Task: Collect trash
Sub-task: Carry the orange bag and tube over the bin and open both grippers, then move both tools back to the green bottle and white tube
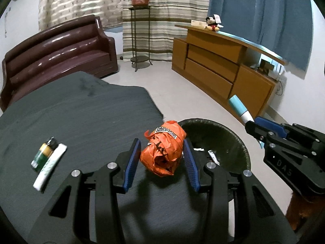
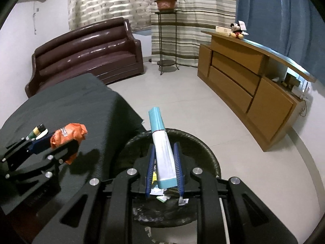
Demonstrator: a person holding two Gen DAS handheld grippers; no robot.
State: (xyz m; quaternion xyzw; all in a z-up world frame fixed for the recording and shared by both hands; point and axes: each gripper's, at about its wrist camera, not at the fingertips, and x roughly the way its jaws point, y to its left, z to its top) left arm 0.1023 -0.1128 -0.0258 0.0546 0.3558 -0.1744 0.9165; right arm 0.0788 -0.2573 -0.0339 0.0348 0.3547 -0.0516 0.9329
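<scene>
Left gripper (image 1: 162, 160) closed on a crumpled orange wrapper (image 1: 163, 150), held above the dark table (image 1: 85, 109) beside the round black bin (image 1: 233, 134); right gripper (image 2: 163, 168) clamped on a teal-and-white tube (image 2: 161, 146) over that bin. Both items look light: the wrapper soft and crushable, best pinched mid-body, the tube semi-stiff. The wrapper's black-and-white label is unreadable; "DAS" seems stamped on the right gripper.

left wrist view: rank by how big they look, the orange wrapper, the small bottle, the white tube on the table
1. orange wrapper, though it's nearest the camera
2. white tube
3. small bottle
</scene>
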